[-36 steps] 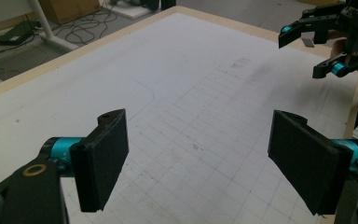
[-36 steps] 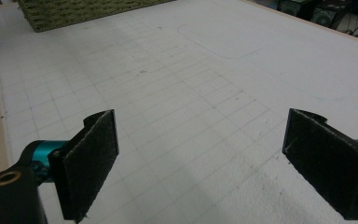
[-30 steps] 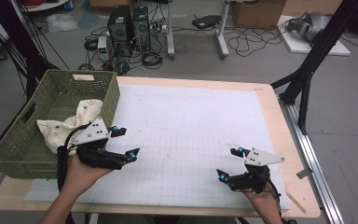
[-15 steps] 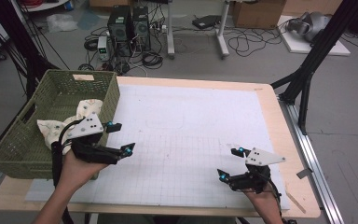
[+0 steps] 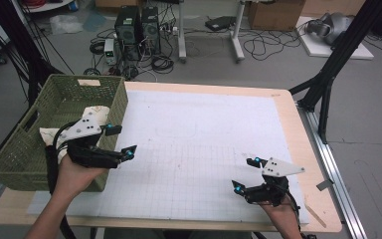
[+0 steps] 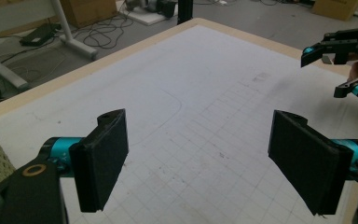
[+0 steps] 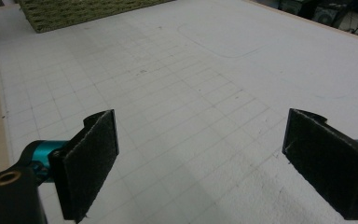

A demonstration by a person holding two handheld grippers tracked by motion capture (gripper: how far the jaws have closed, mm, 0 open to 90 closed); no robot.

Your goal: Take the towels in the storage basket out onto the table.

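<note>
Nearest me, at the table's front edge, my right gripper (image 5: 245, 175) hangs just above the gridded mat (image 5: 204, 144) with its jaws spread wide and nothing between them; its own view looks past both black pads (image 7: 91, 158) onto bare grid. My left gripper (image 5: 122, 139) is also spread apart and empty, held over the mat just beside the near right corner of the green basket (image 5: 15, 164), its pads (image 6: 102, 158) pointing out across the table toward the other tool.

What I am after is the cream cloth (image 5: 49, 137) lying inside that basket, behind my left hand (image 5: 77, 172). I judge it light, soft and limp: it will sag and drape rather than hold a shape, and it should not slip much against the fuzzy pads. A raised fold or a bunched edge looks like the best place to pinch, since a flat layer could leave me closing on the basket floor.

Most of the cloth is hidden by my left gripper, its grey plate and cable, and by the woven wall (image 5: 112, 107), so I cannot tell its full size, how it is folded, or whether there is one piece or several. Faint spots on it are too small to make out.
</note>
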